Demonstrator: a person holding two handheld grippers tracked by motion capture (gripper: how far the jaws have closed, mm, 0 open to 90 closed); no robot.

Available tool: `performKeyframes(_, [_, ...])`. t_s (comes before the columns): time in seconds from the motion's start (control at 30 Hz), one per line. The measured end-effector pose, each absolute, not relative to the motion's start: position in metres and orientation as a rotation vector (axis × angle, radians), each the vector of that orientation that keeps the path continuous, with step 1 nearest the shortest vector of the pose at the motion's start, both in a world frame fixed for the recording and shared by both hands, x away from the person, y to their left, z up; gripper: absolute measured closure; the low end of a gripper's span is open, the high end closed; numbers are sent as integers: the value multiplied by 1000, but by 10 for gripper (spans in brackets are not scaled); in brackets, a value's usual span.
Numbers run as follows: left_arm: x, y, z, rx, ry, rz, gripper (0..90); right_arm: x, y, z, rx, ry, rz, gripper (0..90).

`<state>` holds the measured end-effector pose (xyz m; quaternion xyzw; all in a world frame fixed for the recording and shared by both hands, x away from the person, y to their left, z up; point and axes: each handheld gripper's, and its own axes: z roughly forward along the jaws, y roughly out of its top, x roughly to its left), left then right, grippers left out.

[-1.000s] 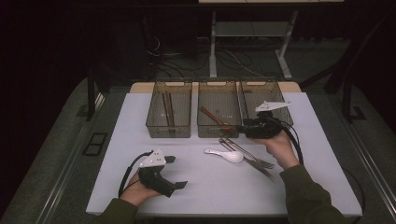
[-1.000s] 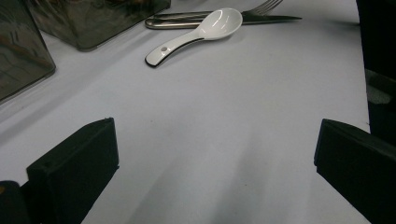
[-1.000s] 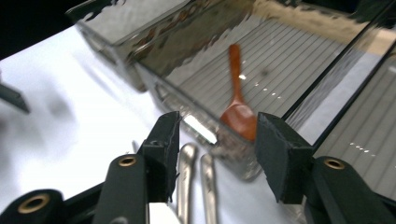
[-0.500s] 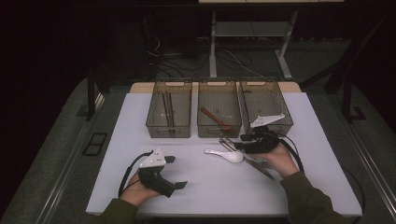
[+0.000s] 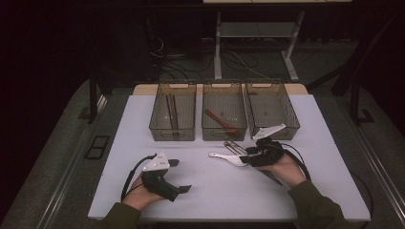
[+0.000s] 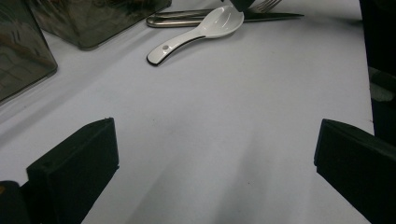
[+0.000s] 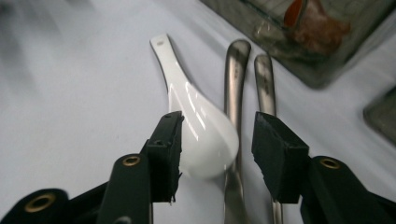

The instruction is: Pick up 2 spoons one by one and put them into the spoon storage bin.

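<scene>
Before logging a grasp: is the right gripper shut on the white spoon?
No, open: the right gripper has its jaws apart around the white spoon bowl, a gap showing.

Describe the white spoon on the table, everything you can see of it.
The white spoon is a glossy, ceramic-looking soup spoon with a deep rounded bowl and a short flat handle that has a small hole near its end; the left gripper view shows a dark edge along its underside. It lies on the white table in front of the middle bin, beside two metal utensil handles. The right gripper has its open jaws astride the bowl, not yet closed on it.
</scene>
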<state>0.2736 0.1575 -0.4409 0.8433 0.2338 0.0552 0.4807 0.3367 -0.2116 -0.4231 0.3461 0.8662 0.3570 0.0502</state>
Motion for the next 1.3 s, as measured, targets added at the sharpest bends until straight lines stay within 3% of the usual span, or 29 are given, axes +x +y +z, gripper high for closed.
performKeyframes(0.67, [273, 156, -441, 2062, 565, 135, 0, 333, -208, -435, 1024, 2667, 1050, 584])
performKeyframes(1.3, [273, 156, -440, 2067, 564, 133, 0, 329, -202, -436, 939, 2694, 1005, 690])
